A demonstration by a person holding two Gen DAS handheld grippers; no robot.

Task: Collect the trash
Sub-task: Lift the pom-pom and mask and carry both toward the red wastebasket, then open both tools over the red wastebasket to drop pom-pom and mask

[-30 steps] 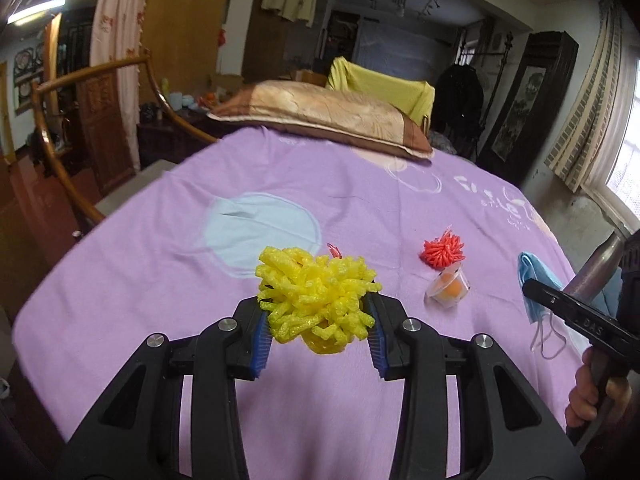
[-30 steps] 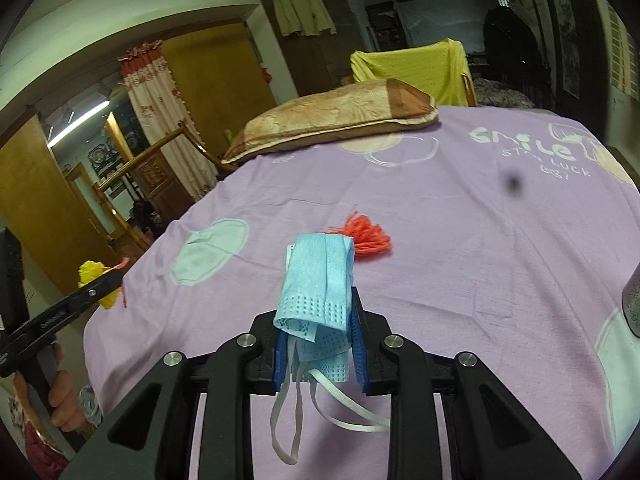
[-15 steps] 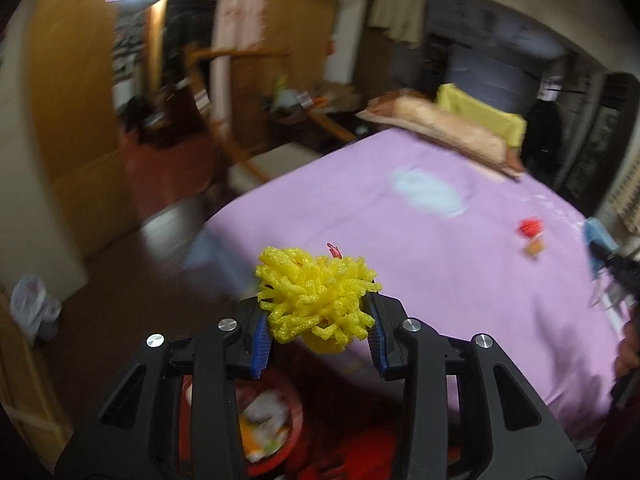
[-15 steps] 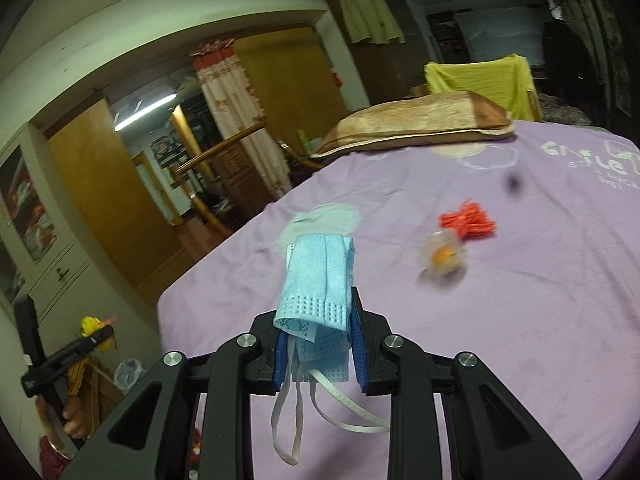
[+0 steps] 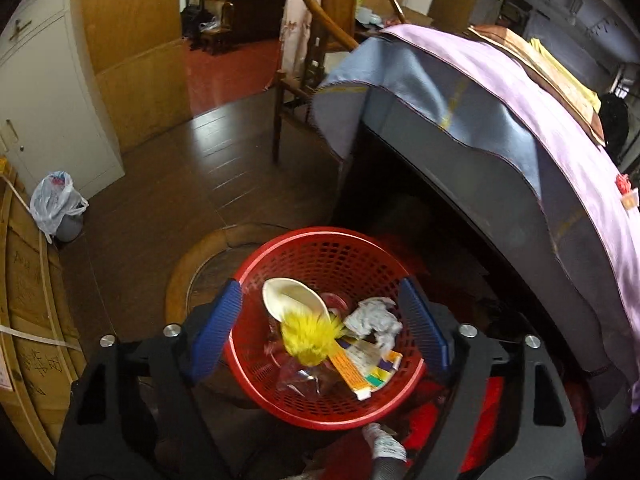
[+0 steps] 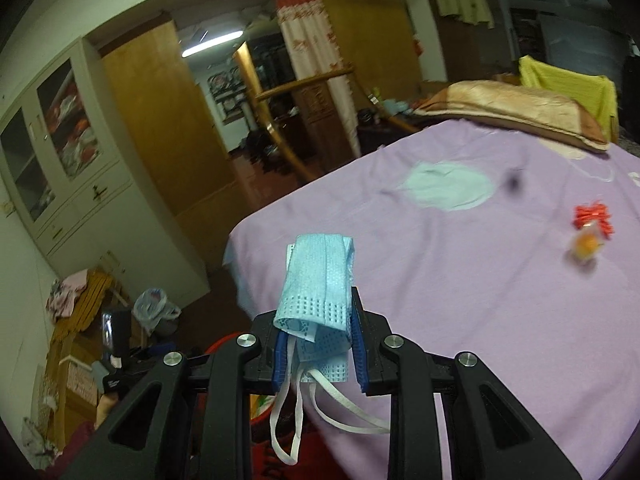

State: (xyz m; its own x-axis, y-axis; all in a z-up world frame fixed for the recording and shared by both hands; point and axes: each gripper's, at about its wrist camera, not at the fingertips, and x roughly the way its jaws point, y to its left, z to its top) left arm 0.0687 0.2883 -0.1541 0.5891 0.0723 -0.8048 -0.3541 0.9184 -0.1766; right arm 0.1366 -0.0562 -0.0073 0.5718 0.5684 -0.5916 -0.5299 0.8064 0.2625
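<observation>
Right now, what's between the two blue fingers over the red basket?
In the left wrist view, the yellow foam ball sits between the left gripper's just-opened fingers, untouched, over the red basket.

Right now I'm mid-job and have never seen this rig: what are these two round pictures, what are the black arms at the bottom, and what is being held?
There is no robot. A person carries a hand-held gripper in each hand, and each has a wide-angle camera looking along its two fingers, so the black arms are the tool itself.

The left view looks down at a red basket on the floor beside the bed. The left hand-held gripper has just been opening; its jaws are wide apart and hold nothing. A yellow foam net is in the basket among other rubbish.

The right view looks across the purple bedsheet. The right hand-held gripper is shut on a blue face mask. A red foam net and a small cup lie on the sheet.
</observation>
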